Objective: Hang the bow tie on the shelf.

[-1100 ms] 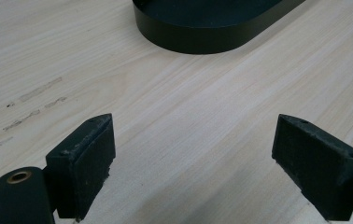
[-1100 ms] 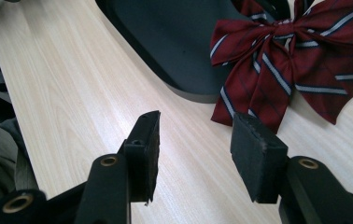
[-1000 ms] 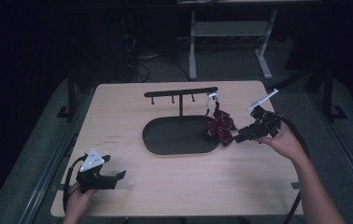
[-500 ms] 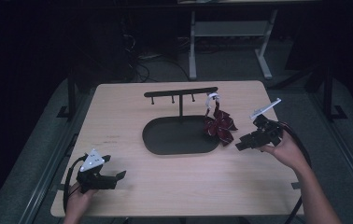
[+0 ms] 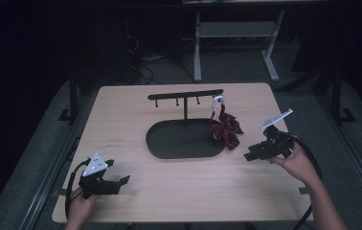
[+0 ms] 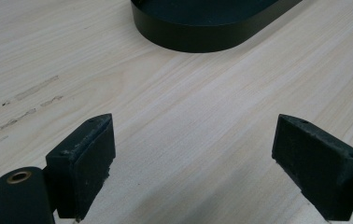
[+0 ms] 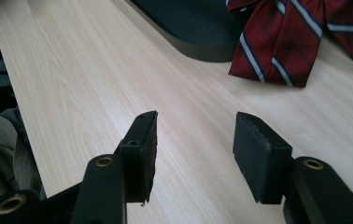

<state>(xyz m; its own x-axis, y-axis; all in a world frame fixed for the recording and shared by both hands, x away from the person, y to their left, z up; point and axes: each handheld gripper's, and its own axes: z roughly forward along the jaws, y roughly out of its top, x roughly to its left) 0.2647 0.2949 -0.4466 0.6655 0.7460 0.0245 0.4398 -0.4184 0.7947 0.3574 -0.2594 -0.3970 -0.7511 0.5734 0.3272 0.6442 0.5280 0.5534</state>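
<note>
A red striped bow tie [image 5: 224,128] hangs by its white strap from the right end of a black hook stand [image 5: 185,95]. Its lower part lies against the right rim of the stand's oval black tray [image 5: 169,143]. My right gripper [image 5: 252,155] hovers low over the table just right of the tie, pointing left, open with nothing between its jaws. The right gripper view has its jaws [image 7: 195,140] apart over bare wood, with the bow tie [image 7: 282,42] and tray [image 7: 198,28] ahead. My left gripper [image 5: 121,182] rests near the front left corner, open and empty [image 6: 193,154], facing the tray [image 6: 202,32].
The wooden table [image 5: 121,120] has bare wood around the stand. Its front edge runs close behind both hands. A white desk frame [image 5: 236,33] and cables stand on the dark floor beyond the table's far edge.
My right gripper has drawn back from the bow tie toward the near right and sunk a little. The tie stays hanging on the stand. The left gripper has not moved.
</note>
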